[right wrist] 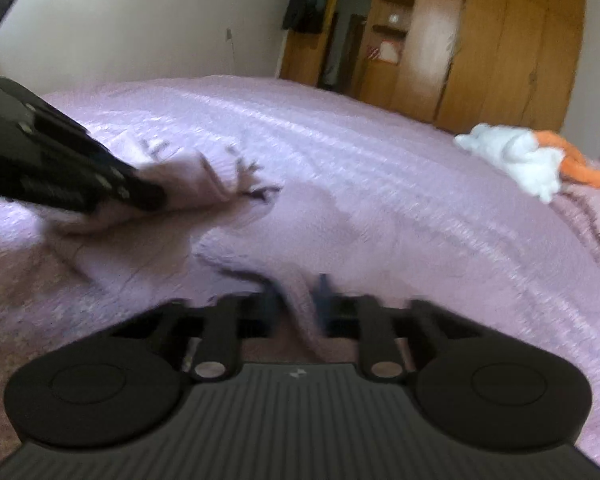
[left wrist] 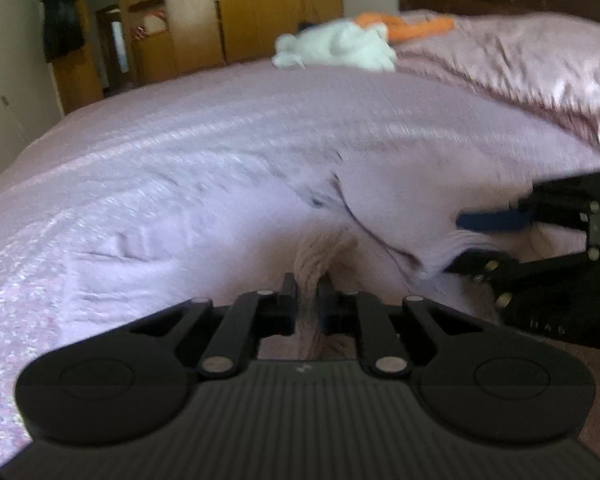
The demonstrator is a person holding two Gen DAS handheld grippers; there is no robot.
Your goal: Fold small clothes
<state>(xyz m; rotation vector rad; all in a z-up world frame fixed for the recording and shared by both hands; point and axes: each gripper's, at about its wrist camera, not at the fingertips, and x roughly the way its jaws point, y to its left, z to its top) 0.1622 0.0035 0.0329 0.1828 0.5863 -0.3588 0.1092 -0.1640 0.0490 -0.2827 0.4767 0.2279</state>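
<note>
fold: early, none flat yet | left gripper (left wrist: pixel 308 284) and right gripper (right wrist: pixel 300 292) each pinch the pink garment (left wrist: pixel 380 196), jaws near closed | white pile (left wrist: pixel 336 46), upper centre, waits unfolded

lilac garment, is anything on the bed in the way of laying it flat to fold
Nothing visible is. Both grippers, left and right, are shut on the lilac garment, and the pink bedspread ahead of it is bare. The white clothes pile and orange garment lie well off, near the headboard end.
</note>
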